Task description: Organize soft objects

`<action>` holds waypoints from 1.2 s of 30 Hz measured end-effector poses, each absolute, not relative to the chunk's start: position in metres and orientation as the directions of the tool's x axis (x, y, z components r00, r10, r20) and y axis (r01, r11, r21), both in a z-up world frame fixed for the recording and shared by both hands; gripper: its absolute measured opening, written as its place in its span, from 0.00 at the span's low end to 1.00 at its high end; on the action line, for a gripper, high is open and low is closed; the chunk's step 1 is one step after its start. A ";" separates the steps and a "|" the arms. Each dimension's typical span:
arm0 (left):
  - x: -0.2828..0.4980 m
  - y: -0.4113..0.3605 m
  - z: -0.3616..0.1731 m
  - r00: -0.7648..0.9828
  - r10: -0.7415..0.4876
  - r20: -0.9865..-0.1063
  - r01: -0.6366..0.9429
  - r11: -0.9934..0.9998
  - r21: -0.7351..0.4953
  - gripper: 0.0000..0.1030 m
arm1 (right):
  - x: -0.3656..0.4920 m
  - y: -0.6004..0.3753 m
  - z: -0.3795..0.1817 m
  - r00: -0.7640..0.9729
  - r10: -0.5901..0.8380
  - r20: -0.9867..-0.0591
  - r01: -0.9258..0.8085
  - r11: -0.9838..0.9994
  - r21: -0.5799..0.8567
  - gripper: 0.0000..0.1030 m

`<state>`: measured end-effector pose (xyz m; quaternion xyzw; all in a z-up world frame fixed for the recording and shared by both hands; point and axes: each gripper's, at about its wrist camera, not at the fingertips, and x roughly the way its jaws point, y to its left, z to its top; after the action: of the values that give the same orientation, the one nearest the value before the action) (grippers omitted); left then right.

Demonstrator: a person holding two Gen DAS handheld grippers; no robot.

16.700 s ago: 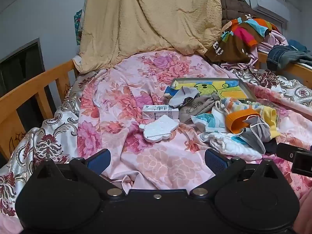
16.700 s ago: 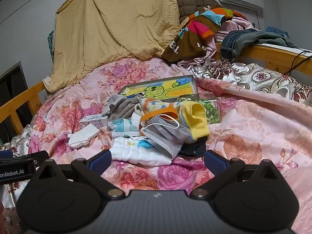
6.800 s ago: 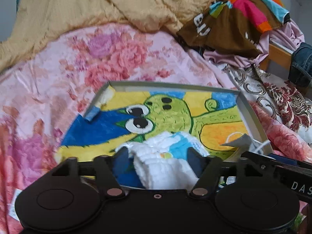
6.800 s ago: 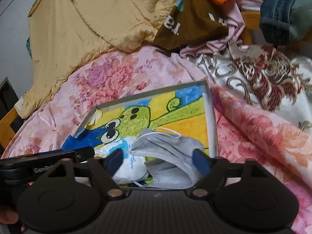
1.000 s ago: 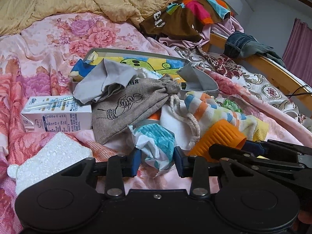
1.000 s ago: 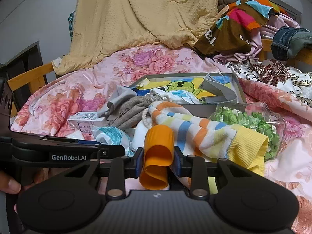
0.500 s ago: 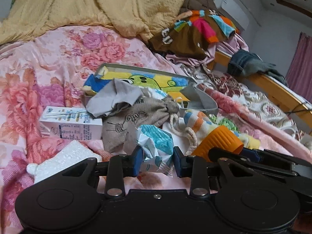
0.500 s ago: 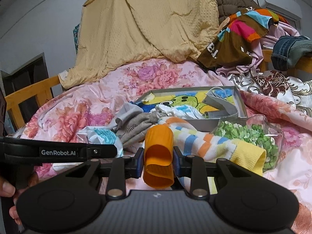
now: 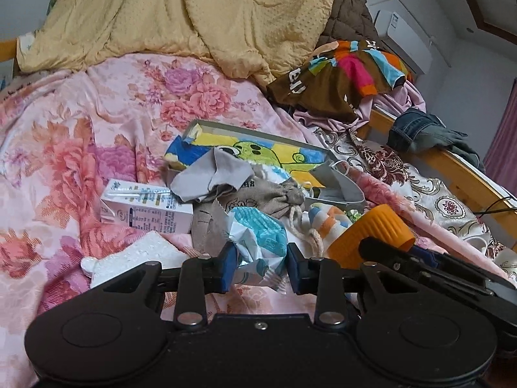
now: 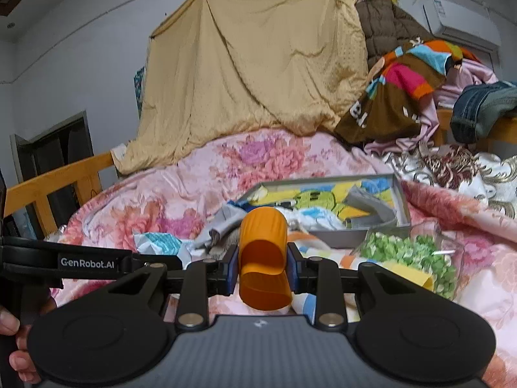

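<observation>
Bed lot: two hand-held grippers, each clamped on one soft item above the pile.

Open pink floral bedspread [image 9: 80,148] lies from 9 to 11 o'clock of the clutter, bounded by a wooden bed rail [image 10: 58,181]. Left gripper [image 9: 258,266]: jaws narrowed onto a crumpled white-and-teal wrapper [image 9: 258,242]. At its 10 o'clock, a white milk carton [image 9: 145,207]; at 12, a grey-rimmed shallow box with green cartoon lining [image 9: 258,148], holding a grey face mask [image 10: 371,207]. Right gripper [image 10: 262,273]: jaws narrowed onto an orange ribbed silicone cup [image 10: 263,252], squeezed between blue pads [image 10: 232,270]. At its 2 o'clock, a clear bag of green pieces [image 10: 407,252].
</observation>
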<state>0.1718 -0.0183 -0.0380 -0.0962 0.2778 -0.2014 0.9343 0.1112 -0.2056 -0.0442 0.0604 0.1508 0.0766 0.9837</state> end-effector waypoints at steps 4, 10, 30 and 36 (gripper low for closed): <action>0.168 -0.020 -0.028 0.775 -0.426 -0.468 0.324 0.902 -0.284 0.34 | 0.108 -0.209 -0.037 0.954 0.167 -0.250 -0.132 0.980 0.149 0.31; 0.175 -0.031 -0.007 0.792 -0.429 -0.436 0.342 0.901 -0.265 0.34 | 0.114 -0.218 -0.022 0.970 0.149 -0.191 -0.124 0.983 0.137 0.31; 0.298 -0.116 0.024 0.777 -0.480 -0.408 0.434 0.877 -0.204 0.34 | 0.264 -0.318 -0.008 0.986 0.017 -0.169 0.021 0.976 0.219 0.31; 0.342 -0.148 0.011 0.760 -0.487 -0.431 0.462 0.871 -0.168 0.34 | 0.299 -0.352 -0.020 0.970 -0.011 -0.241 0.080 0.957 0.279 0.31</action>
<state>0.3422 -0.1475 0.0114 -0.0258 0.2371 -0.2529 0.9376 0.2986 -0.3518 -0.0202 0.1451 0.1193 -0.0231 0.9819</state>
